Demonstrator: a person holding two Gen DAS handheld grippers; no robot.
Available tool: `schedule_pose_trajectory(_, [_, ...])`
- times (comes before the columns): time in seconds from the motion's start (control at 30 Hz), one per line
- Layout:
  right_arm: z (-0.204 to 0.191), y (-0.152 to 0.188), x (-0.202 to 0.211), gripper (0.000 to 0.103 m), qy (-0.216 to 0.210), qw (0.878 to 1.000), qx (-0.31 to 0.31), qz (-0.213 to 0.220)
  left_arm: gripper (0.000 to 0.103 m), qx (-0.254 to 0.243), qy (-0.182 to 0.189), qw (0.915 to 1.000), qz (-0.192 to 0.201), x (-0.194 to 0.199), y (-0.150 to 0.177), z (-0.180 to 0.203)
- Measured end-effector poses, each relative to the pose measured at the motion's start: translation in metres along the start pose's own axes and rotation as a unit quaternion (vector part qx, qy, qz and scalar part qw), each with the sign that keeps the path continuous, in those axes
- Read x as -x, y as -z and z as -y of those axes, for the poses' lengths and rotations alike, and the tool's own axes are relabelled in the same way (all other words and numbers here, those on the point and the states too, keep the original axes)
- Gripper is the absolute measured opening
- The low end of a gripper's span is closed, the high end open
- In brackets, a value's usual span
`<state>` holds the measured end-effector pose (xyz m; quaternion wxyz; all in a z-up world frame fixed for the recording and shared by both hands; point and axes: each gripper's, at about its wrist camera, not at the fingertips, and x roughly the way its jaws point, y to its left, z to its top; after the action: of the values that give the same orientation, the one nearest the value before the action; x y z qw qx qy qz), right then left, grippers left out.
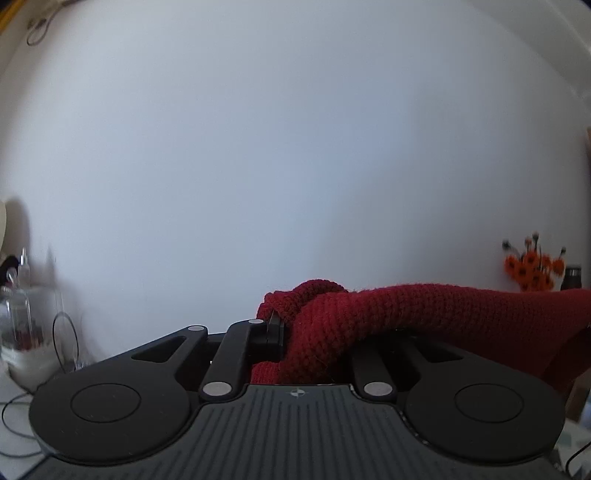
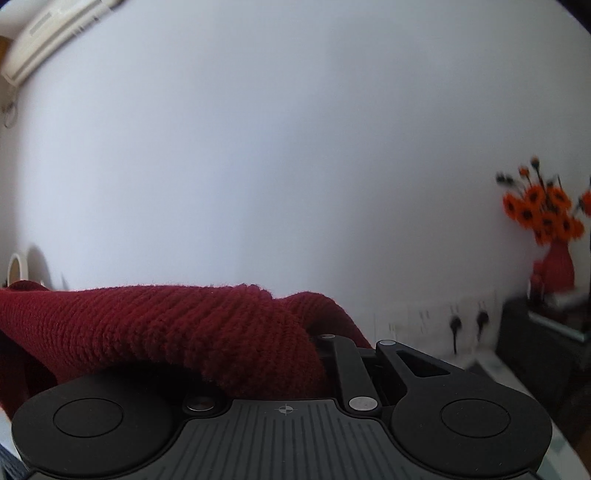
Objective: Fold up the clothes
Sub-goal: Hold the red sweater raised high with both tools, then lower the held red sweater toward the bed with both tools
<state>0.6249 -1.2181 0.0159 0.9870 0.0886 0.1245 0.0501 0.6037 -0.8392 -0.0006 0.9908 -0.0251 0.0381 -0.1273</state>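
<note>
Left gripper [image 1: 286,332]: clamped on red knit sweater [image 1: 406,314] | Right gripper [image 2: 325,347]: clamped likewise | Handling: soft, stretchy, sagging between grips; hold thick edges.

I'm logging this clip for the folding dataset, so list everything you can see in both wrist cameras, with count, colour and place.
knitted garment: one, dark red, stretched between both grippers, bunched at each grip.
orange flowers: one bunch, in a red vase, far right by the wall.
air conditioner: one, cream, high on the wall, upper left in the right view.
glass bottles: blurred, count unclear, clear, far left.
wall sockets: white, two black plugs, low on the wall.
wall: white, fills the background.
left gripper: black, shut on the garment.
right gripper: black, shut on the garment.
</note>
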Motion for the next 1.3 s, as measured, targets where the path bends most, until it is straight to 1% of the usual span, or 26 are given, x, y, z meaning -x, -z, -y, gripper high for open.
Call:
schedule_pose_trajectory(0.03, [0.009, 0.014, -0.004, 0.013, 0.003, 1.0, -0.006, -0.025, 0.012, -0.009, 0.002, 0.9996, -0.026, -0.005, 0.015, 0.002])
schedule_pose_trajectory(0.1, [0.023, 0.039, -0.012, 0.013, 0.008, 0.998, -0.01, -0.068, 0.012, -0.027, 0.008, 0.9979, -0.059, -0.008, 0.038, 0.006])
schedule_pose_trajectory(0.13, [0.029, 0.05, -0.012, 0.013, 0.009, 0.997, -0.004, -0.08, 0.012, -0.035, 0.011, 0.9965, -0.076, -0.01, 0.049, 0.007])
schedule_pose_trajectory(0.2, [0.029, 0.057, -0.015, 0.013, 0.009, 0.995, 0.006, -0.097, 0.012, -0.044, 0.016, 0.994, -0.099, -0.012, 0.061, 0.008])
schedule_pose_trajectory(0.23, [0.028, 0.057, -0.016, 0.013, 0.006, 0.995, 0.008, -0.099, 0.012, -0.045, 0.018, 0.993, -0.108, -0.014, 0.065, 0.008])
schedule_pose_trajectory(0.3, [0.026, 0.057, -0.018, 0.013, 0.0, 0.995, 0.011, -0.101, 0.012, -0.036, 0.026, 0.9926, -0.113, -0.015, 0.071, 0.007])
schedule_pose_trajectory(0.33, [0.029, 0.057, -0.019, 0.013, -0.001, 0.995, 0.015, -0.098, 0.012, -0.034, 0.026, 0.9931, -0.109, -0.022, 0.068, 0.005])
schedule_pose_trajectory(0.4, [0.007, 0.047, -0.027, 0.013, 0.001, 0.996, 0.02, -0.09, 0.013, -0.028, 0.025, 0.9941, -0.102, -0.037, 0.061, 0.0])
schedule_pose_trajectory(0.5, [-0.009, 0.027, -0.05, 0.013, 0.006, 0.997, 0.016, -0.071, 0.014, -0.016, 0.008, 0.9957, -0.091, -0.074, 0.048, -0.011])
schedule_pose_trajectory(0.57, [-0.007, 0.02, -0.074, 0.013, 0.011, 0.998, 0.008, -0.062, 0.016, -0.017, -0.007, 0.9927, -0.119, -0.102, 0.058, -0.017])
schedule_pose_trajectory(0.63, [-0.003, 0.024, -0.11, 0.014, 0.026, 0.997, -0.007, -0.075, 0.016, -0.018, -0.023, 0.9886, -0.148, -0.131, 0.068, -0.024])
schedule_pose_trajectory(0.67, [0.003, 0.03, -0.13, 0.014, 0.037, 0.995, -0.011, -0.09, 0.016, -0.019, -0.031, 0.9858, -0.164, -0.145, 0.073, -0.027])
schedule_pose_trajectory(0.73, [0.013, 0.055, -0.173, 0.014, 0.069, 0.989, -0.001, -0.129, 0.016, -0.025, -0.042, 0.9733, -0.224, -0.173, 0.097, -0.032])
schedule_pose_trajectory(0.83, [0.013, 0.091, -0.227, 0.014, 0.106, 0.977, 0.021, -0.183, 0.016, -0.02, -0.044, 0.9529, -0.299, -0.196, 0.131, -0.041])
schedule_pose_trajectory(0.9, [0.021, 0.116, -0.258, 0.015, 0.131, 0.966, 0.015, -0.222, 0.018, -0.029, -0.043, 0.9452, -0.322, -0.202, 0.152, -0.044])
schedule_pose_trajectory(0.93, [0.026, 0.126, -0.269, 0.015, 0.14, 0.961, 0.006, -0.237, 0.018, -0.033, -0.042, 0.9423, -0.33, -0.203, 0.161, -0.043])
schedule_pose_trajectory(1.03, [0.034, 0.142, -0.285, 0.016, 0.157, 0.957, -0.006, -0.245, 0.018, -0.058, -0.038, 0.9398, -0.335, -0.203, 0.183, -0.041])
schedule_pose_trajectory(1.07, [0.03, 0.143, -0.288, 0.016, 0.157, 0.955, 0.008, -0.251, 0.018, -0.064, -0.037, 0.939, -0.336, -0.203, 0.187, -0.037])
schedule_pose_trajectory(1.17, [0.022, 0.146, -0.299, 0.018, 0.15, 0.949, 0.046, -0.273, 0.017, -0.048, -0.038, 0.9349, -0.35, -0.21, 0.189, -0.035])
schedule_pose_trajectory(1.23, [0.027, 0.145, -0.304, 0.018, 0.141, 0.947, 0.035, -0.287, 0.017, -0.056, -0.042, 0.9316, -0.357, -0.213, 0.188, -0.029])
schedule_pose_trajectory(1.3, [0.03, 0.144, -0.301, 0.018, 0.134, 0.947, 0.024, -0.292, 0.017, -0.071, -0.047, 0.9289, -0.36, -0.213, 0.189, -0.021])
